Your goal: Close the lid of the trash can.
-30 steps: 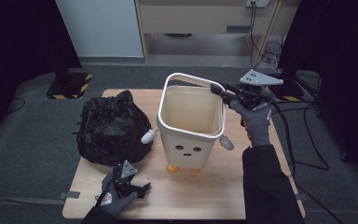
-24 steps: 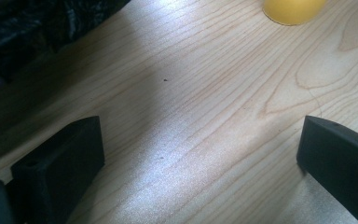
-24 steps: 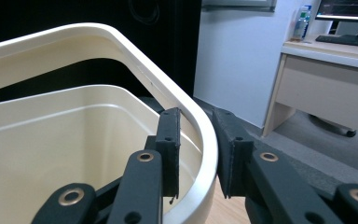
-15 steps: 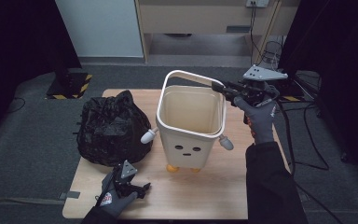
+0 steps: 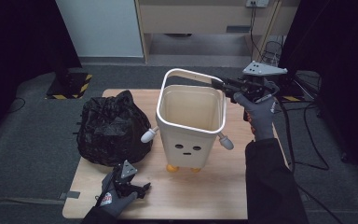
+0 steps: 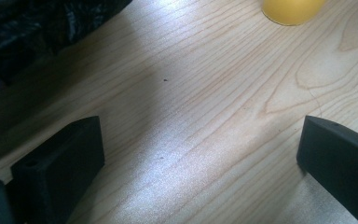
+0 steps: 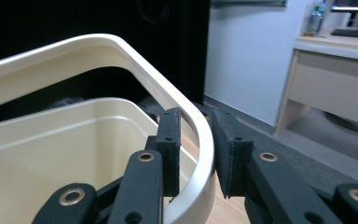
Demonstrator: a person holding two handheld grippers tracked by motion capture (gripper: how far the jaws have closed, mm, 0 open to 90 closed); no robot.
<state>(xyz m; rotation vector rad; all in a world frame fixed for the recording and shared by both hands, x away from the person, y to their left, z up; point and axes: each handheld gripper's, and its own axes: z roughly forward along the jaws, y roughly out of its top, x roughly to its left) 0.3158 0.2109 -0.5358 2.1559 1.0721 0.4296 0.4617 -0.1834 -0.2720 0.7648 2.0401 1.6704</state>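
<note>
Tabletop (image 5: 223,196) of pale wood carries a cream bin (image 5: 191,135) standing upright near its middle, long axis vertical and open mouth facing up. The bin's painted face, two dots and a dash, looks toward the person's side of the tabletop, with stubby white arms sticking out to either side and two yellow feet (image 6: 291,9) beneath. A crumpled black plastic bag (image 5: 112,130) sits just beside the bin on its left, close to one white arm. The bin's thin white handle (image 5: 191,74) is raised, arching over the mouth from side to side, somewhat toward the far edge. At the handle's right end the right claw (image 5: 223,85), held level in a grey-gloved hand, points left across the bin's far corner; the right gripper view shows its two black jaws on either side of the handle's curved strip (image 7: 200,154), one inside and one outside, close against it, though whether both pads press it cannot be told. Near the front edge of the tabletop the left claw (image 5: 142,189) rests low over bare wood, jaws wide apart with nothing between them.
</note>
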